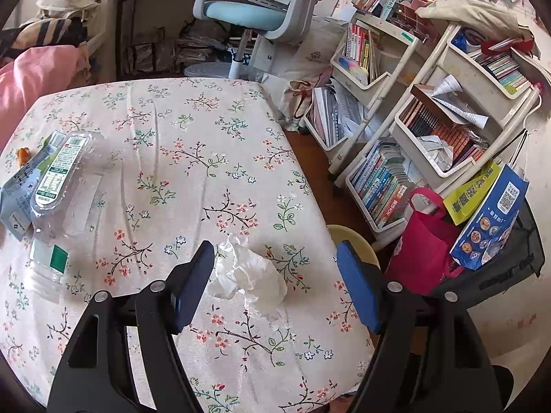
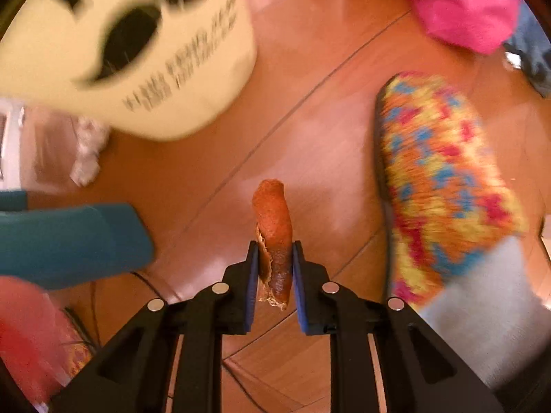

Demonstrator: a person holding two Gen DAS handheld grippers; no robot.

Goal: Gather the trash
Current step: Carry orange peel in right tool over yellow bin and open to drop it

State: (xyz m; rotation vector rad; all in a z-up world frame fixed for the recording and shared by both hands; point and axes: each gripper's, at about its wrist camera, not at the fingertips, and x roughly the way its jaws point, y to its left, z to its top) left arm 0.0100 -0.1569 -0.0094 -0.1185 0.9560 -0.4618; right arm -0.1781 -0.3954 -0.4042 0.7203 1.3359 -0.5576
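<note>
In the left wrist view my left gripper (image 1: pixel 275 254) is open and empty, with its blue pads on either side of a crumpled white tissue (image 1: pixel 248 273) on the floral tablecloth (image 1: pixel 193 137). A clear plastic box with a printed label (image 1: pixel 65 175), a flat wrapper (image 1: pixel 17 192) and a clear plastic bottle (image 1: pixel 48 265) lie at the table's left. In the right wrist view my right gripper (image 2: pixel 275 244) is shut on a strip of orange peel (image 2: pixel 273 234) above the wooden floor. A pale yellow bin (image 2: pixel 131 44) with a black moustache print stands at the upper left, blurred.
A crumpled tissue (image 2: pixel 86 155) lies on the floor by the bin. A colourful slipper (image 2: pixel 444 186) and a pink bag (image 2: pixel 461 3) are at the right. Book shelves (image 1: pixel 430 113), a pink bag (image 1: pixel 423 241) and a desk chair (image 1: pixel 255 10) stand beyond the table.
</note>
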